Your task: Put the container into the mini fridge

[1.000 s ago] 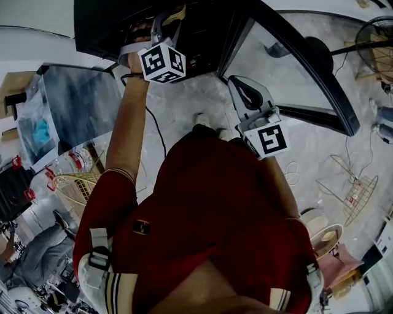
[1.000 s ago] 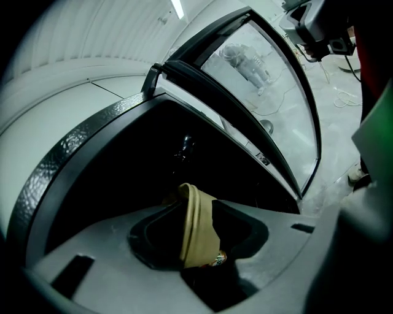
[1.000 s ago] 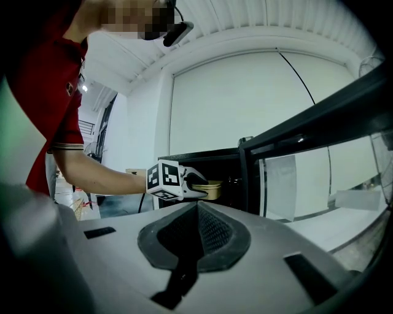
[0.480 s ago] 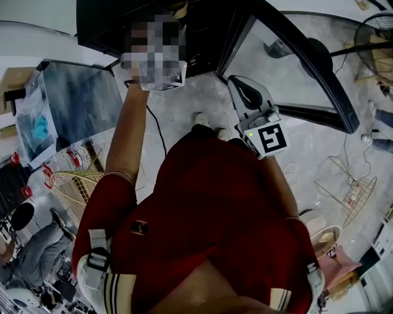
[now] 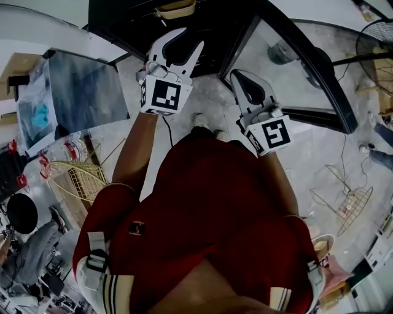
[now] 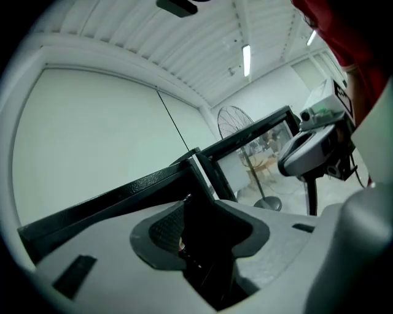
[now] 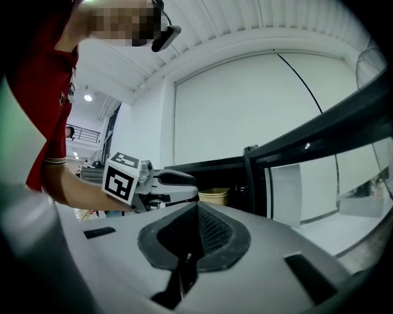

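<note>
Fingers (image 6: 92,257) of L gripper (image 5: 177,44) stand wide apart w/ nothing btwn them; they've just been opening. R gripper (image 5: 242,83) has its fingers (image 7: 270,257) pressed together, pads meeting, also empty.

Head view: L gripper sits at 12 o'clock, pointing into the dark mouth of the fridge (image 5: 123,21). R gripper is at about 1 o'clock, just beside it, near the fridge's front edge.

Container (image 5: 175,8), a pale tan tub, is inside the fridge at 12 o'clock, just beyond L gripper's tips and apart from them. R gripper view shows it at centre, upright, behind L gripper. Prob. on a shelf, but it's too dark in there to be sure.

Door (image 5: 276,67) is swung open toward 1–2 o'clock, a glass pane in a black frame. Fan (image 5: 374,43) stands at 2 o'clock, past the door. Wire basket (image 5: 73,181) lies on the floor at 9 o'clock.

L gripper view: R gripper shows at 3 o'clock, w/ door frame and fan around centre-right.
</note>
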Motion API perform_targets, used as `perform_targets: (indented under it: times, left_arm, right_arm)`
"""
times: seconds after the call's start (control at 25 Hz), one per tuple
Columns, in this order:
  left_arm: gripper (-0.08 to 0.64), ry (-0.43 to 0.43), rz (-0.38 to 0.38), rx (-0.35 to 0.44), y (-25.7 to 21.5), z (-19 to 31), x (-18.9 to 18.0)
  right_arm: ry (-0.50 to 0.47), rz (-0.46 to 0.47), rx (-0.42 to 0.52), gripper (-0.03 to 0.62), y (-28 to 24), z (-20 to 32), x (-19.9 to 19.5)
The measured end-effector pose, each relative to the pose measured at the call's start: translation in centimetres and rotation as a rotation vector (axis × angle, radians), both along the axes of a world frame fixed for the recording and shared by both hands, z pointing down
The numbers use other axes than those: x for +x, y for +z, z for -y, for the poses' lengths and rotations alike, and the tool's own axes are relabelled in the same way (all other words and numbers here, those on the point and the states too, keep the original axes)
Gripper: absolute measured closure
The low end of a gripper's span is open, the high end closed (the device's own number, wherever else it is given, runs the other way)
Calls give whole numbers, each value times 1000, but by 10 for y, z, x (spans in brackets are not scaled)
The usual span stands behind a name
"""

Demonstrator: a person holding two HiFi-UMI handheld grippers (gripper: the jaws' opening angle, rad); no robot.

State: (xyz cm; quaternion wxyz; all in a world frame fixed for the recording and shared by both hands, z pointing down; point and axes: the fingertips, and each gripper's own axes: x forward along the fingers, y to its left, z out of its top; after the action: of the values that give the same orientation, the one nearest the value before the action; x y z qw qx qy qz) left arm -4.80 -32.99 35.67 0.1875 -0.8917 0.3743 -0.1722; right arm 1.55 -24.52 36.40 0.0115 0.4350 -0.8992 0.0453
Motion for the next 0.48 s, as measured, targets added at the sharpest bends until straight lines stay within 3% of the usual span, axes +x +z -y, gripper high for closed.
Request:
perform_targets:
  times: [0.2,0.48]
  left_arm:
    - [421,3,-144,-76,-13,-32,4]
    - [459,25,-311,-126,-25,-72,13]
  right_arm:
    - [-34,8,32,595,-12,-4,-1]
    - [-87,29,73,595,-26,-12,-5]
